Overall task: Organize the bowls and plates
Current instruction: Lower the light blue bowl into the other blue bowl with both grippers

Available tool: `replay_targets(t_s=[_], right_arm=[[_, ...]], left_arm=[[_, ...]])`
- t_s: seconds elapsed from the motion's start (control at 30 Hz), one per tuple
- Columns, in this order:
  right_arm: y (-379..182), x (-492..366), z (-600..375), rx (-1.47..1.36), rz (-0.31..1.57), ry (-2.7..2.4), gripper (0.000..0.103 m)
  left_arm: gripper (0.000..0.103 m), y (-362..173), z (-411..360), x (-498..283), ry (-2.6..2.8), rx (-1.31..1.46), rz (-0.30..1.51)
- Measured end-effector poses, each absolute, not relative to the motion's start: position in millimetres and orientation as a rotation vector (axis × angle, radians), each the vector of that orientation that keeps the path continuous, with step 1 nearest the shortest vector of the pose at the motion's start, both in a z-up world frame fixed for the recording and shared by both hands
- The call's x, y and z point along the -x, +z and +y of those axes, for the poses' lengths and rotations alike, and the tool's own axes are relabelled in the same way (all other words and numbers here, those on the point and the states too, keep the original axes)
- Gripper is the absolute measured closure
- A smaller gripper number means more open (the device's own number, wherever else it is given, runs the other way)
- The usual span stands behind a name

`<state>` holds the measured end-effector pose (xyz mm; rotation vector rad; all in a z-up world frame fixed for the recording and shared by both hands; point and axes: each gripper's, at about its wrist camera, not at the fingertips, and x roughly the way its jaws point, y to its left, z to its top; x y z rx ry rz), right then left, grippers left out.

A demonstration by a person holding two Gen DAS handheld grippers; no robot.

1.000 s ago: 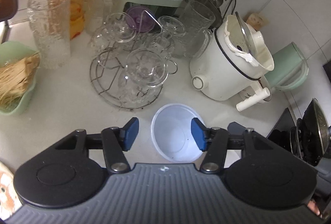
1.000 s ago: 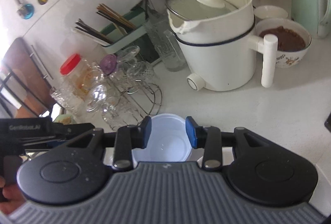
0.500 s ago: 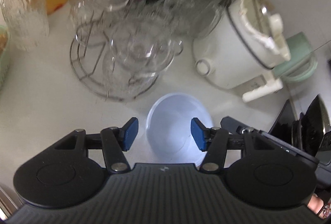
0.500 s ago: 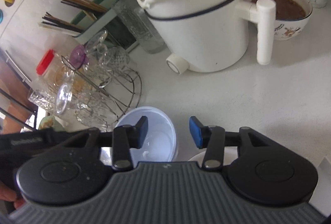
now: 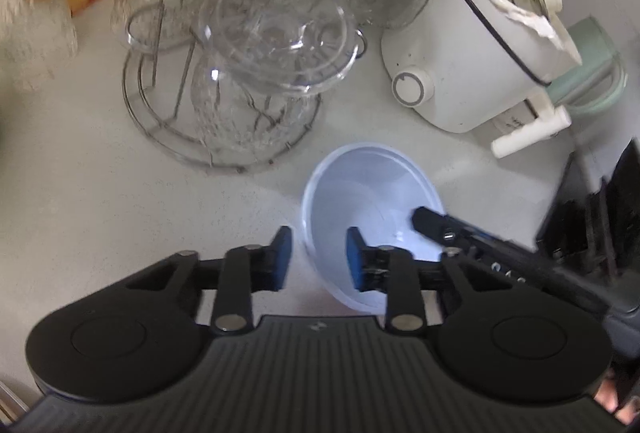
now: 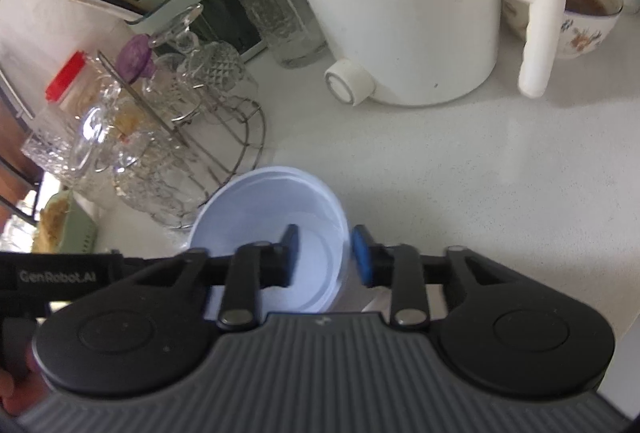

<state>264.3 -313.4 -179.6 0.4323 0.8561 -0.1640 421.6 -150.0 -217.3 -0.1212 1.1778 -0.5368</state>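
On the white counter (image 6: 460, 161), at six o'clock from the wire rack of glassware (image 5: 224, 105), sits the pale blue bowl (image 5: 372, 193). Both tools have just been closing on it — the left gripper (image 5: 318, 259) straddles its left rim, the right gripper (image 6: 325, 254) its right rim, one pad inside, one outside. Whether the pads press the wall, I cannot tell. A white cooker (image 6: 400, 25) stands at one o'clock.

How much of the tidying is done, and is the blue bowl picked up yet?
Nothing looks put away yet. Both grippers have just been closing on the pale blue bowl: the left gripper straddles its near-left wall, the right gripper its right wall. It sits on the counter, not lifted. A flowered bowl waits behind the white pot.
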Motion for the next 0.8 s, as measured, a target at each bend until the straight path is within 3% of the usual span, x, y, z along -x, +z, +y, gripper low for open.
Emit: replay_targets(t_s=[0.2, 0.8], right_arm=[[-179.6, -265.6, -310.1, -0.396, 0.849, -0.17, 0.084], [-137.5, -213.9, -320.1, -0.526, 0.744, -0.102, 0.085]], left_arm=[[0.089, -217.5, -155.4, -425.2, -0.528, 0.072, 1.164], [0.089, -152.4, -137.8, -392.4, -0.583, 0.18, 1.088]])
